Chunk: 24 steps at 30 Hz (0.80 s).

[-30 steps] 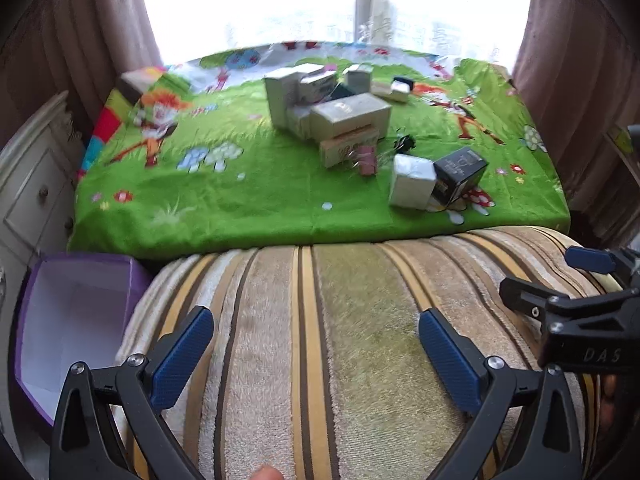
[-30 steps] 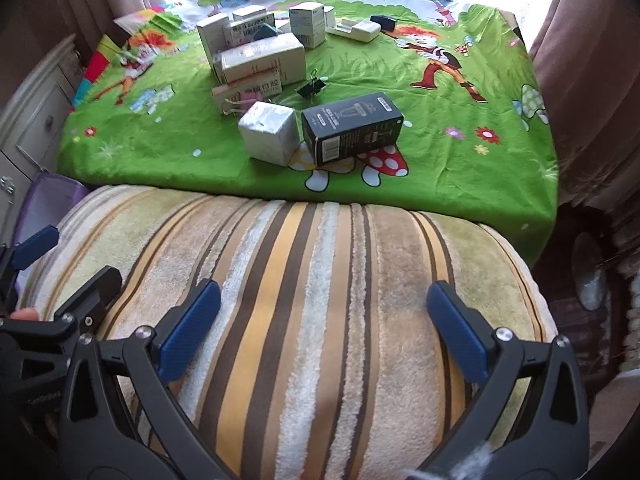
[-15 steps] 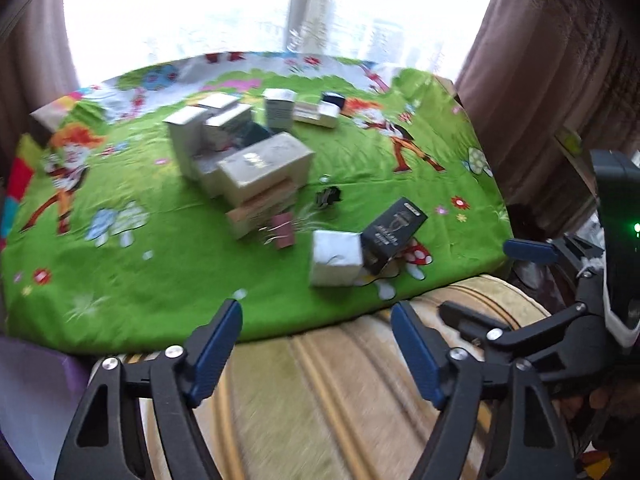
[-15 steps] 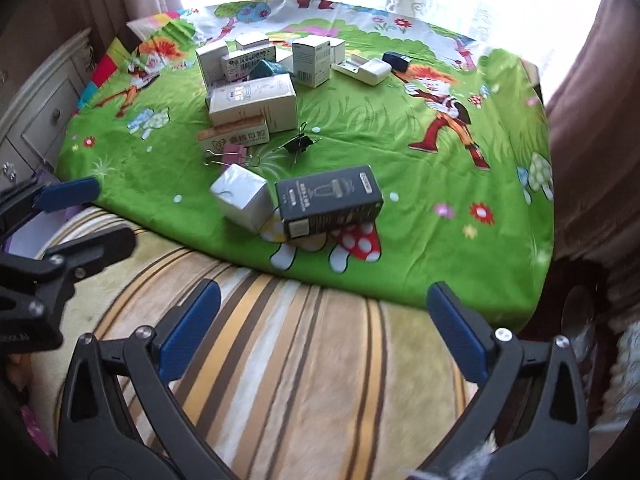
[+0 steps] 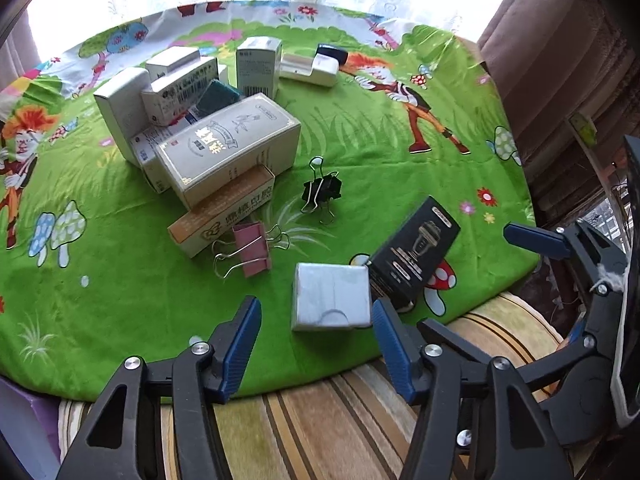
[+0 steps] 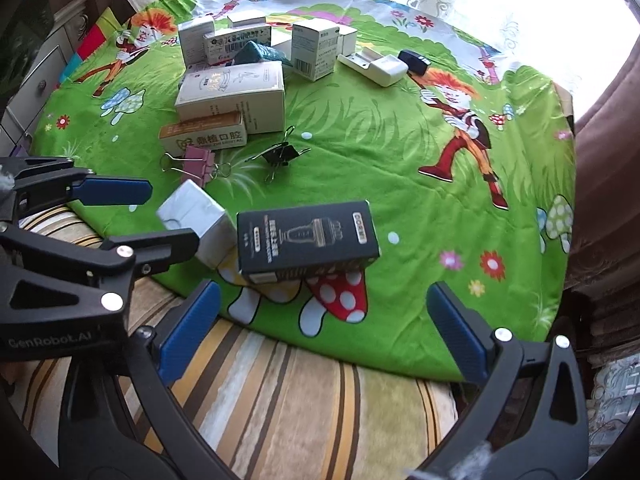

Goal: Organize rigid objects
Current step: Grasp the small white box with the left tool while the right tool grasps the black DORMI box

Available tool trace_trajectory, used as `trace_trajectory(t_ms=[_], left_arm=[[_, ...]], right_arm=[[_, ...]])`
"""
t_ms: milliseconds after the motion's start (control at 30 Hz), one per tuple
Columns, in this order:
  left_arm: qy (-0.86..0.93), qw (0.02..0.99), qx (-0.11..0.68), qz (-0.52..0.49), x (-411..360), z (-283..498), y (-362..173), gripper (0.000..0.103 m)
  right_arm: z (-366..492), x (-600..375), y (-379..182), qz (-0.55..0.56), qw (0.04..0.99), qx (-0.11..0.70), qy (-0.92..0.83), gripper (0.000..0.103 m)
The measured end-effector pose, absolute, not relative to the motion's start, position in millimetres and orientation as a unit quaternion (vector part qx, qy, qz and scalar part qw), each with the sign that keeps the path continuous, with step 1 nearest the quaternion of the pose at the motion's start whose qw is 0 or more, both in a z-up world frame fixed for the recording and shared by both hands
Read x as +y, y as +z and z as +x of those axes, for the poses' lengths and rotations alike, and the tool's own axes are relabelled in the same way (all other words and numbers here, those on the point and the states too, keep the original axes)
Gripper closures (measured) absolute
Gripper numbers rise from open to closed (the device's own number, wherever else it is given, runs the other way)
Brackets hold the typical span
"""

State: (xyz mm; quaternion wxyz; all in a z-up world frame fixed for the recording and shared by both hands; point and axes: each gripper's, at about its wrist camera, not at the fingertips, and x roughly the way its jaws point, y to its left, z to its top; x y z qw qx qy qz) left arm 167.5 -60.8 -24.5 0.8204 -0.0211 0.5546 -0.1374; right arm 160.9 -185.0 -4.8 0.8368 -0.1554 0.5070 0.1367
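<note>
A silver-grey box (image 5: pixel 330 298) (image 6: pixel 198 218) lies near the front edge of the green cartoon cloth, touching a black box (image 5: pixel 414 250) (image 6: pixel 306 236). My left gripper (image 5: pixel 318 344) is open just in front of the silver box, one blue finger on each side. My right gripper (image 6: pixel 324 328) is open in front of the black box. A pink binder clip (image 5: pixel 252 250) and a black binder clip (image 5: pixel 322 192) lie mid-table. A cluster of white and cream boxes (image 5: pixel 230 148) (image 6: pixel 232 92) stands further back.
A striped towel-covered cushion (image 6: pixel 280 400) lies under both grippers at the table's front edge. A white charger (image 5: pixel 310 68) and a dark small item (image 5: pixel 332 53) sit at the back. Brown curtains (image 5: pixel 560 60) hang on the right. A purple bin (image 5: pixel 20 436) is at the lower left.
Both grippers have moved forward from over the striped cushion toward the table. The left gripper's fingers have narrowed and now flank the silver box.
</note>
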Motion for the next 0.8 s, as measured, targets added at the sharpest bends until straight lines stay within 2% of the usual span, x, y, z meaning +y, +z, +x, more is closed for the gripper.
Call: trace_trajectory(t_ms=[100,167,400,533,800], left_arm=[[-0.141,0.815,0.561,-0.031,-61.3,174.1,-30.1,0.052],[-0.145,0.812,0.565,-0.037,-60.7,176.1,-32.6,0.060],[-0.138,0.820,0.551,-0.077,-41.6,169.4,-26.9,0.060],[-0.126,0.826,0.537,-0.117,-17.9,158.0,-16.4,0.060],[-0.091,0.843,0.509,-0.147,20.0,130.0,2.0,0.060]], right_arm=[[167.9,-182.8,-9.5,-0.162,0.835,0.507,0.142,0.000],[173.1,-182.0,-12.7,-0.164,0.834,0.507,0.145,0.000],[186.9,-184.0,-16.2,-0.147,0.834,0.507,0.159,0.002],[192.0,-180.0,-21.3,-0.145,0.828,0.515,0.168,0.016],[180.4,-178.2,-9.1,-0.129,0.832,0.505,0.188,0.017]])
